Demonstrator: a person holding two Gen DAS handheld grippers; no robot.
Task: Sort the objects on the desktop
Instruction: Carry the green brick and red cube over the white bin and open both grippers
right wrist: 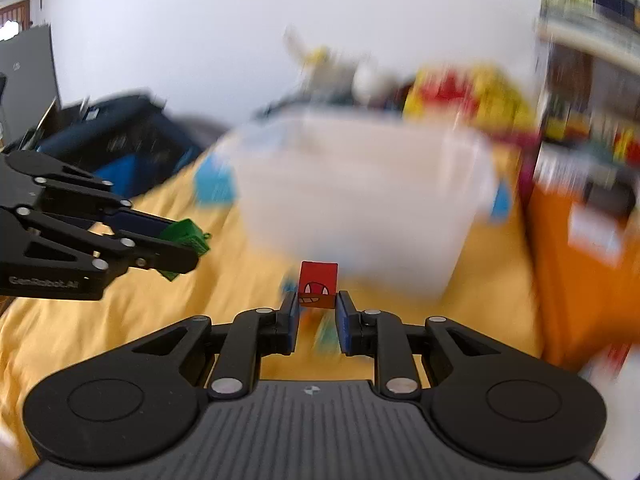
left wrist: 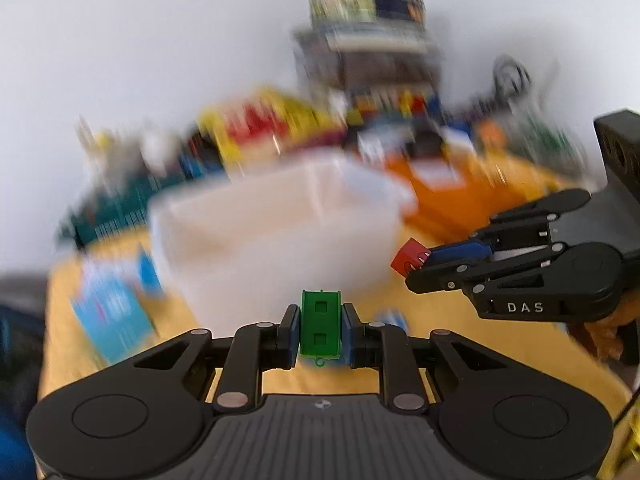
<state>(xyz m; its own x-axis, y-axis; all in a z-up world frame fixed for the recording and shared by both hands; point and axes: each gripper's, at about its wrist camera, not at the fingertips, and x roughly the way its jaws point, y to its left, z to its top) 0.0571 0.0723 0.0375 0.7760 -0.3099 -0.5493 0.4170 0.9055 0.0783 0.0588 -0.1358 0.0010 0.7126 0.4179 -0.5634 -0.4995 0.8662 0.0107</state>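
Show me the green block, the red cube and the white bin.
green block (left wrist: 320, 330): left wrist view, its top face between the pads.
red cube (right wrist: 318, 285): right wrist view, its front face.
white bin (left wrist: 272, 224): left wrist view, its near wall.

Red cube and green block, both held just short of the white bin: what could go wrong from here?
1. The right hand-held gripper pinches the red cube only at its fingertips; it may slip out.
2. The green block could drop short of the white bin.
3. The left hand-held gripper may bump the right.

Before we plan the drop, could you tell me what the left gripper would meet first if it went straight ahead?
Probably the white bin, directly ahead of the left gripper holding the green block; blur leaves depth unclear.
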